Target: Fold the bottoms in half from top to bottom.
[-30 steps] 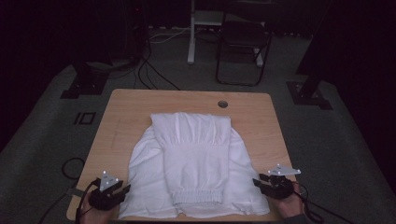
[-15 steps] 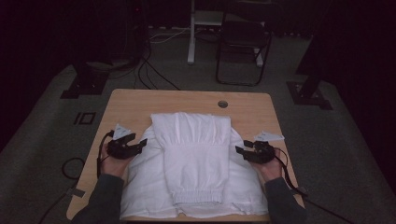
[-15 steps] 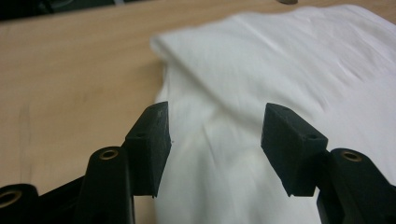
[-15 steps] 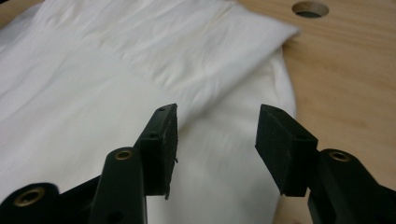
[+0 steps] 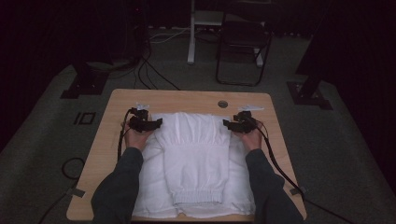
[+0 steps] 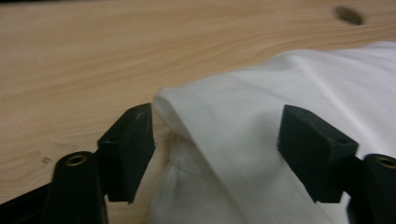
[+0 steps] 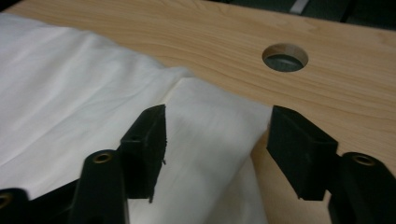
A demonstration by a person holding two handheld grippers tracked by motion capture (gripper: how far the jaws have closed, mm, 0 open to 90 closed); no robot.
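Note:
A white garment lies folded on the wooden table, its ribbed hem toward the near edge. My left gripper sits at the garment's far left corner, and my right gripper at its far right corner. In the left gripper view the jaws stand open astride a fold of white cloth, having just been opening. The right gripper view shows the same: its jaws have just been opening, with the cloth corner lying loose between them. Neither pair of pads presses on the fabric.
A round cable hole is in the table beyond the garment, close to my right gripper. Behind the table stand a black chair and a white post. Cables and stand feet lie on the grey floor.
Both hands have travelled from the table's near edge up along the garment's sides to its far corners. Both pairs of jaws stand wider than before.

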